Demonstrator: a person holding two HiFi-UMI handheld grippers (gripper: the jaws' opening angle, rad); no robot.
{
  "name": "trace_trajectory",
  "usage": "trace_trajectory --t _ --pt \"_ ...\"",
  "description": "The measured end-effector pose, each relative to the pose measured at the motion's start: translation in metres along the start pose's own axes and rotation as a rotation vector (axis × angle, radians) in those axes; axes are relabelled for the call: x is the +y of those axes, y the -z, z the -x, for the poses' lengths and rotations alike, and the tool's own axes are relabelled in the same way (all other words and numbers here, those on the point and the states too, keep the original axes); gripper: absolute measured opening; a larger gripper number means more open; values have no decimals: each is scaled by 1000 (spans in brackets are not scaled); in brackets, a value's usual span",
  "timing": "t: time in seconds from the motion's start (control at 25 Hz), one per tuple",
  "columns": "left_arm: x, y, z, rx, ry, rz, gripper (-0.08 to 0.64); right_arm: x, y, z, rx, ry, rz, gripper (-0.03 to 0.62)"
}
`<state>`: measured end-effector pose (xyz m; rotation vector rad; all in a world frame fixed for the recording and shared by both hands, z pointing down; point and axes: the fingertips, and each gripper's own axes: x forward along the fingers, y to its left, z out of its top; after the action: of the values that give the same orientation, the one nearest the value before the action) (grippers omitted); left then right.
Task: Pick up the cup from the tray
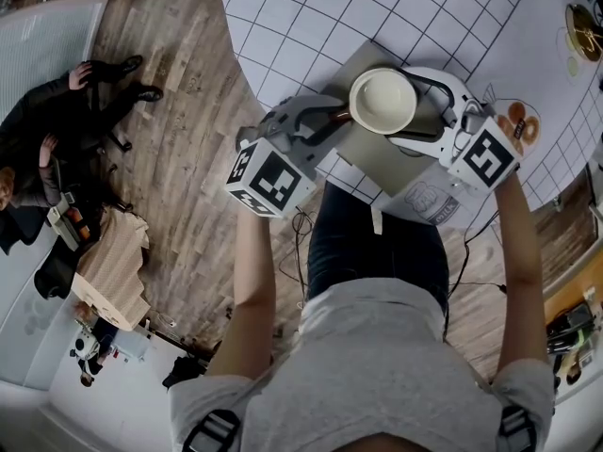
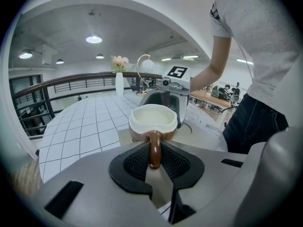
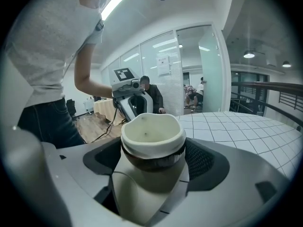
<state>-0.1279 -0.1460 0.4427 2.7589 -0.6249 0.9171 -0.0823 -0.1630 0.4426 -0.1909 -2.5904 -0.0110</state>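
Two grips share the cup [image 1: 382, 101]: left gripper [image 2: 155, 162] jaws pinch its handle [image 2: 154, 143], right gripper [image 3: 152, 162] jaws clasp its body, over the tray [image 1: 372, 160]. We should raise both together, level, without twisting.

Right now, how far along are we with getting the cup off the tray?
Done: both claws are on the cup. In hand: the left claw pinches its handle and the right claw clasps its brown body. To do: the lift. The cup is over the grey tray, and no view shows whether its base has cleared it.
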Motion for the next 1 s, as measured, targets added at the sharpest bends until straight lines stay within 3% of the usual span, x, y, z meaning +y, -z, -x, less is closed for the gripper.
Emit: trace_trajectory --t 0.24,0.64,1.0 --pt "4 -8 5 -24 -11 3 63 -3 -10 5 -2 3 9 371" --pt "37 -39 25 -40 -30 -79 63 -33 -43 17 -47 71 44 371" --pt "80 -62 14 -78 11 -111 63 -78 -58 26 -131 138 54 371"
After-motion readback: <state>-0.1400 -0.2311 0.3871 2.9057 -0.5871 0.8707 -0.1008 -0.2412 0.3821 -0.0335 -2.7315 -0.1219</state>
